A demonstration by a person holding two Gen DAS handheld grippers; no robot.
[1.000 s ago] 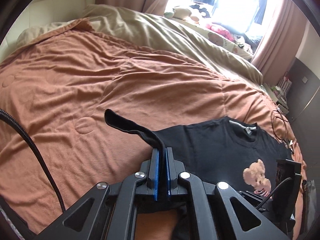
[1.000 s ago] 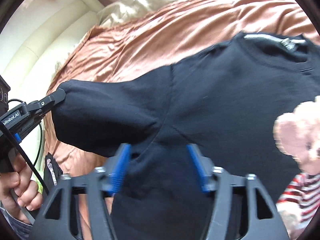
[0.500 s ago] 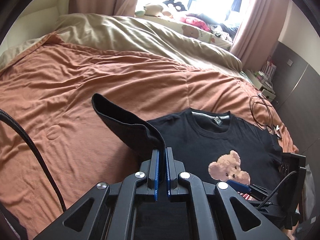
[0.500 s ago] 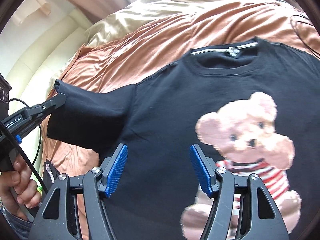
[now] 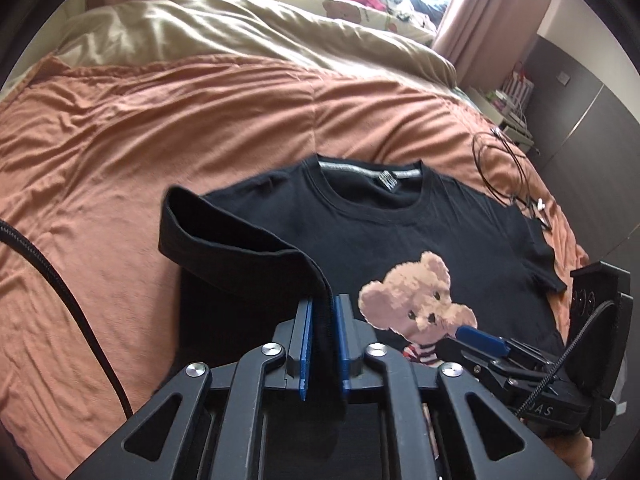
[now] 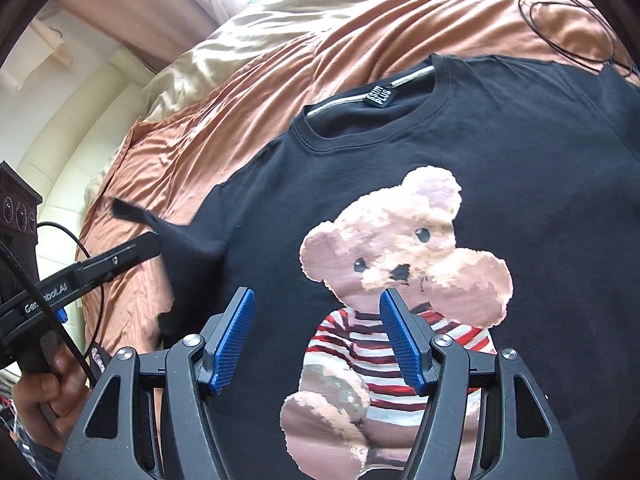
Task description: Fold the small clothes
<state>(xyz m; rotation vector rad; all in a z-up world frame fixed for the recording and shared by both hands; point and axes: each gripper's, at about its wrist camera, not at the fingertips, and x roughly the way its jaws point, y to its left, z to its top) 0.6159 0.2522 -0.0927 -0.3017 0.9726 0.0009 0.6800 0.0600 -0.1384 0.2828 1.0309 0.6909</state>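
Note:
A black T-shirt [image 5: 400,240] with a teddy-bear print lies face up on the orange blanket [image 5: 160,128]. Its left sleeve [image 5: 224,240] is lifted and folded in over the body, and the hem runs between the pads of my left gripper [image 5: 323,308]. Those jaws are opening, with a visible gap around the cloth. In the right wrist view the sleeve [image 6: 188,240] hangs blurred at the left gripper's fingers [image 6: 120,258]. My right gripper [image 6: 316,312] hovers open above the bear print [image 6: 400,260] with nothing between its pads. One of its fingers [image 5: 480,339] shows in the left wrist view.
A coiled black cable [image 5: 500,168] lies on the blanket beside the shirt's far sleeve. A beige duvet [image 5: 240,32] is bunched at the back, with soft toys under the window. A person's hand [image 6: 44,392] grips the left handle. Dark cabinets stand at right.
The left gripper carried the sleeve inward over the shirt body and its jaws have parted. The right gripper shifted from the armpit area to over the bear print, still open.

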